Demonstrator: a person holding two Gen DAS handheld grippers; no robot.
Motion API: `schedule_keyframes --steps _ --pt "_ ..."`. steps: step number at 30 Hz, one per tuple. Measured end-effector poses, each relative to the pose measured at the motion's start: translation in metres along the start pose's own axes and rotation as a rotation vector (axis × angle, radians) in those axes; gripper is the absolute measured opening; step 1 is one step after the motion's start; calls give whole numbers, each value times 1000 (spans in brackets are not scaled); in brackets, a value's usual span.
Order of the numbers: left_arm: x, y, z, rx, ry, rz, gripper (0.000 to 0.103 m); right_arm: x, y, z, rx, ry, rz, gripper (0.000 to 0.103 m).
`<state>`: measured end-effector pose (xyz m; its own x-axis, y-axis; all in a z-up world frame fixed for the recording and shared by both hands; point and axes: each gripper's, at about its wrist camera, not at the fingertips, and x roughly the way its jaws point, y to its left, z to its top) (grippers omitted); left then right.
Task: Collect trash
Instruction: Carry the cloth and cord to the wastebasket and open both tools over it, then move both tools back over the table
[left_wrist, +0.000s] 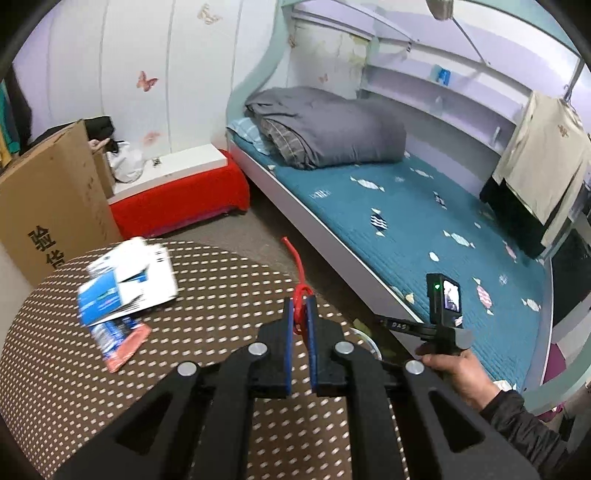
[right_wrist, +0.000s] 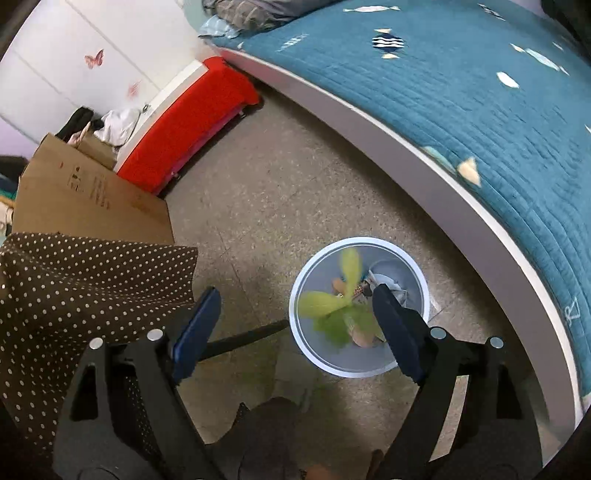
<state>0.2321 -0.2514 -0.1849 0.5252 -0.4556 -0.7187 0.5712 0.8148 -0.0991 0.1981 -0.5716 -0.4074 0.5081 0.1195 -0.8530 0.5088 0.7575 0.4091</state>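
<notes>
The right hand-held gripper hangs wide open and empty above the white trash bin, green leafy scrap dropping in, while the left hand-held gripper, clamped on a red cord, waits over the polka-dot counter beside that bin.

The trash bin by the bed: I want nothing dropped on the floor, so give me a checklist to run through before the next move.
1. Right tool open, empty: ok.
2. Green wrapper over the trash bin, not the floor: ok, though blurred.
3. Left tool shut on the red string: ok.
4. Room left in the bin: ok, the bottom still shows.
5. Table cleared: not ok, blue-and-white papers remain.
6. Left tool above the bin: cannot tell.
</notes>
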Motion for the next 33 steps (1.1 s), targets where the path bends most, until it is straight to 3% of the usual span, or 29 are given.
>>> schedule_keyframes --steps 7,11,19,24,26,27,28,33 --pt "49 -43 10 51 80 -90 7 -59 -17 -7 22 -125 28 90" --pt "91 -71 9 71 164 -144 7 -98 -24 -3 17 -200 28 92" --pt "179 -117 5 130 355 -153 7 -139 -37 5 36 -277 38 92" --pt "200 -129 15 162 398 -155 10 -153 -38 5 38 -301 49 92" --pt "210 -134 18 174 418 -133 33 -156 -38 4 33 -306 52 92" --pt "213 -135 19 173 422 -125 68 -158 -37 4 31 -309 54 92" --pt "214 -136 20 173 421 -109 88 -159 -37 4 32 -311 58 92" --pt "205 -135 25 158 401 -111 90 -165 -36 3 40 -324 56 97"
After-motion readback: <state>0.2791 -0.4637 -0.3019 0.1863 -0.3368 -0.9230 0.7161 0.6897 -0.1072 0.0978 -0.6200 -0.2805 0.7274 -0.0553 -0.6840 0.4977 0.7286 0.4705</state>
